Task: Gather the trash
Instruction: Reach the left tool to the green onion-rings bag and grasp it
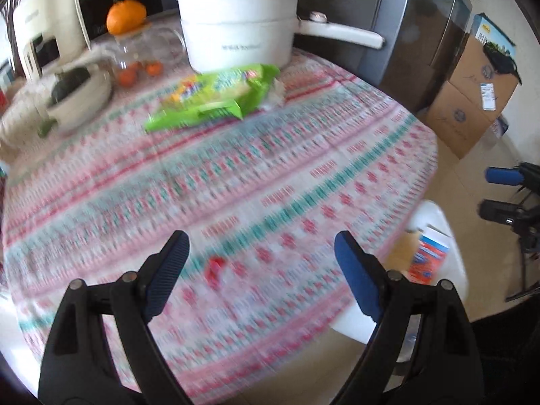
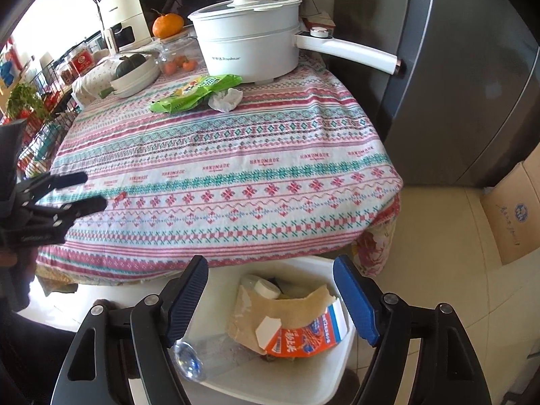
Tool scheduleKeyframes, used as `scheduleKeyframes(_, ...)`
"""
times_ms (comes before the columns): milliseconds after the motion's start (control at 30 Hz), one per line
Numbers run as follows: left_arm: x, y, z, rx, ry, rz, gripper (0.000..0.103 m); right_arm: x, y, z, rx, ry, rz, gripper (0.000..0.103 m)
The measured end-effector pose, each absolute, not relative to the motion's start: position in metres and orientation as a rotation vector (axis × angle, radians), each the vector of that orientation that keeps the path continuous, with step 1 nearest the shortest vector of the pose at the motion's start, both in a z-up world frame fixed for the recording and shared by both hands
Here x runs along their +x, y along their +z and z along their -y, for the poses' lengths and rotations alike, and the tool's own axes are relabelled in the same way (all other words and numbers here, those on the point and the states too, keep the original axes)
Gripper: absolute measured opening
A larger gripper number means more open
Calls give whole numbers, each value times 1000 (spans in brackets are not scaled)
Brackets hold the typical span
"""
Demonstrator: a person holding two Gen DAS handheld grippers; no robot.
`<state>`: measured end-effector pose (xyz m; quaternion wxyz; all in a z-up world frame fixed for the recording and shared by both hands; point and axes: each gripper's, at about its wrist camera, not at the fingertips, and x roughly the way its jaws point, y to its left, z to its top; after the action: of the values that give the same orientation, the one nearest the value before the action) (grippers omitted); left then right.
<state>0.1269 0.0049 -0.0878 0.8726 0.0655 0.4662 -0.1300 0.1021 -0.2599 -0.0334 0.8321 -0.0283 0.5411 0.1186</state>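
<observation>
A small red wrapper (image 1: 216, 270) lies on the patterned tablecloth (image 1: 270, 168), just ahead of my left gripper (image 1: 260, 234), which is open and holds nothing. Farther back lie a green snack bag (image 1: 216, 98) and a crumpled white tissue (image 2: 226, 99). My right gripper (image 2: 270, 260) hangs open and empty over the white bin (image 2: 263, 384) beside the table. In the bin are brown paper (image 2: 290, 307), an orange and blue carton (image 2: 310, 337) and a clear bottle (image 2: 189, 361). In the right wrist view the left gripper (image 2: 94, 190) sits at the left, near the wrapper (image 2: 119, 197).
A white electric pot (image 2: 249, 44) with a long handle stands at the table's back, with an orange (image 2: 168, 25), a glass jar (image 2: 175, 55) and a bowl holding a squash (image 2: 135, 71). A grey fridge (image 2: 455, 84) and cardboard boxes (image 1: 472, 94) stand to the right.
</observation>
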Motion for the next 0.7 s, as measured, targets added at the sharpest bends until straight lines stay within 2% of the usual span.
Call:
scheduleKeyframes(300,199,-109,5,369,-288,-837,86,125,-54,243,-133,250,-1188,79)
scheduleKeyframes(467,232,-127,22,567,-278,-792,74,139,-67,249,-149,226,-1217,79)
scheduleKeyframes(533,245,-136,27,611,-271,-806,63,145,-70,252,-136,223,-1226,79)
scheduleKeyframes(667,263,-139,30,597,-276,-810,50,156,-75,256,-110,219,-1243,79)
scheduleKeyframes(700,265,-140,31,591,-280,-812,43,159,-77,256,-107,217,-1248,79)
